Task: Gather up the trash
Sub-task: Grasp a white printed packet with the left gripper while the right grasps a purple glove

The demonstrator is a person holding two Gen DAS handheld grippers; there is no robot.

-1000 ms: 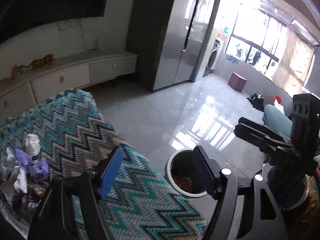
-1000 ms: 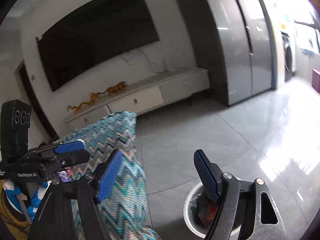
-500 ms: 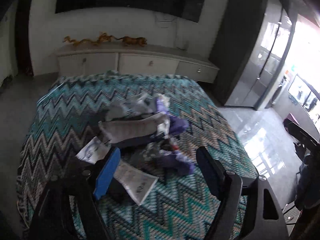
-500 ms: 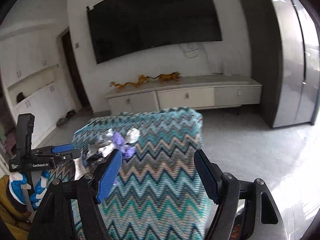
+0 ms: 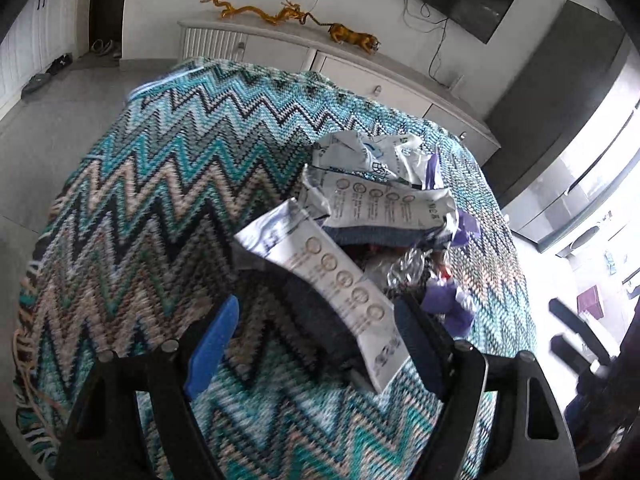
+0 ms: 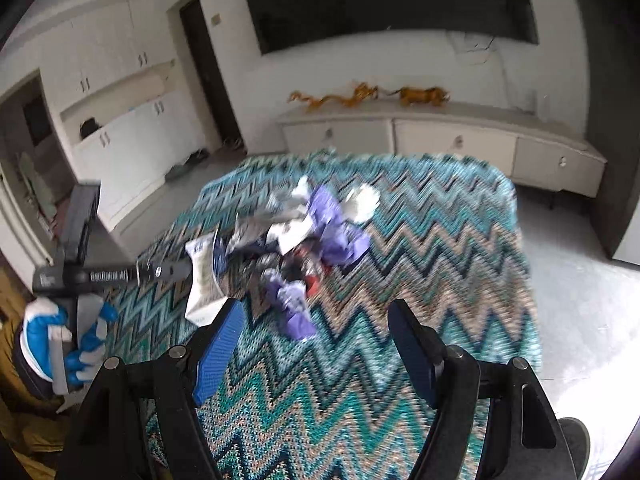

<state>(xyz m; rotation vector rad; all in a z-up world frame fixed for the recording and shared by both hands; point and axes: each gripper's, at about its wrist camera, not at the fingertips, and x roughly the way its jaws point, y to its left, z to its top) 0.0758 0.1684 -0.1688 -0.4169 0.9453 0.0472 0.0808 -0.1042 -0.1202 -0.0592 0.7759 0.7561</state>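
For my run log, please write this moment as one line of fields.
stage: reaching for trash | left gripper: open, around white sachet | right gripper: open, empty, short of trash pile | surface: zigzag cloth

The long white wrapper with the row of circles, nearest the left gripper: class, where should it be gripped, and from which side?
Probably the near free end of the long white wrapper, which juts clear of the trash pile between the open left gripper fingers. Come from the near side, pinching across its narrow width.

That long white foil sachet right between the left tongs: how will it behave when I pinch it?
The white sachet looks thin, flat and creased, so it probably flops and weighs little. Its shiny foil may slip between the open left tongs. It overlaps the trash pile, so neighbours might shift.
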